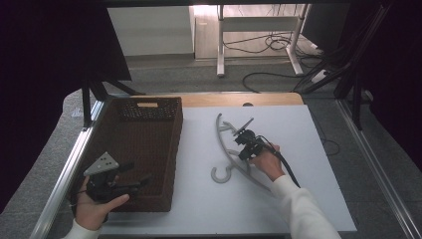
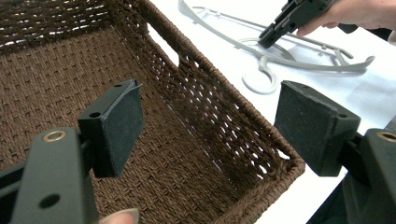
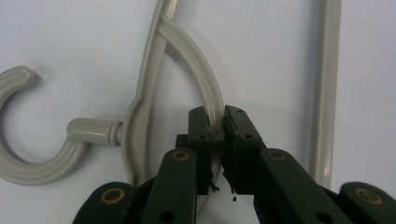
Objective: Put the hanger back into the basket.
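Right gripper (image 3: 217, 126) clamps the grey hanger's (image 1: 226, 149) inner curved bar; left gripper (image 2: 208, 126) gapes wide over the basket (image 1: 171, 164), near left.

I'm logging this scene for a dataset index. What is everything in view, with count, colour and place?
hanger: 1, pale grey, flat on the table, right of the basket
basket: 1, dark brown wicker, left part of the table
table: 1, white top
desk frame: 1, white, on the floor behind
cables: several, black, on the floor behind
left gripper: 1, black, jaws open over the basket
right gripper: 1, black, jaws shut on the hanger's curved inner bar
hands: 2, white sleeves, from the bottom edge
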The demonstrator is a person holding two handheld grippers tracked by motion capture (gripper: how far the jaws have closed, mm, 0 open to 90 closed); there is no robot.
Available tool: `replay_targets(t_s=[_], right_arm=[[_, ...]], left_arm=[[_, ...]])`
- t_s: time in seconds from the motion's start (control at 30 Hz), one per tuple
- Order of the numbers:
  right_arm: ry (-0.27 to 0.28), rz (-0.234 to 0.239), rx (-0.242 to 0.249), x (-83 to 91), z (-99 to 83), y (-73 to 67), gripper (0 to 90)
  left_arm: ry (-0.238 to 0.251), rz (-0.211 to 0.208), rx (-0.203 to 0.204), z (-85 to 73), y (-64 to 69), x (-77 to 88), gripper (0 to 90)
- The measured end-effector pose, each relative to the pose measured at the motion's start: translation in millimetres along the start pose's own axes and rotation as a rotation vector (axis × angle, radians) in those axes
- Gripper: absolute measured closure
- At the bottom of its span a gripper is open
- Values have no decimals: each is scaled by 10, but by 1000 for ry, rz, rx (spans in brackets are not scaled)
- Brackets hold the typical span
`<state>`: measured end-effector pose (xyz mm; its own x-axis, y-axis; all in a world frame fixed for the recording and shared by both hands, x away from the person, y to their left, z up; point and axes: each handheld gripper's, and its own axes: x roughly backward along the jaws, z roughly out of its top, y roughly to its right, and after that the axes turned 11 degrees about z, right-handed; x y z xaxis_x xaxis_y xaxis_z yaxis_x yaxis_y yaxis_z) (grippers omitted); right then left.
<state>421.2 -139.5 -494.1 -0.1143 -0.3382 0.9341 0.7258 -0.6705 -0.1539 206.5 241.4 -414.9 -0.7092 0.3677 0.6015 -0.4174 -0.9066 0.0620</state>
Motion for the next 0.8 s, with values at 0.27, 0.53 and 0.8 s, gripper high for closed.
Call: replay_targets(t_s=[0.27, 0.53, 0.8], right_arm=[[88, 41, -16, 208, 0, 66, 817], [219, 102, -25, 612, 24, 91, 817], [340, 160, -45, 946, 78, 14, 817]], left_arm=[[0, 0, -2, 4, 11, -2, 231], [0, 0, -2, 11, 22, -1, 229], [9, -5, -6, 28, 57, 9, 229]])
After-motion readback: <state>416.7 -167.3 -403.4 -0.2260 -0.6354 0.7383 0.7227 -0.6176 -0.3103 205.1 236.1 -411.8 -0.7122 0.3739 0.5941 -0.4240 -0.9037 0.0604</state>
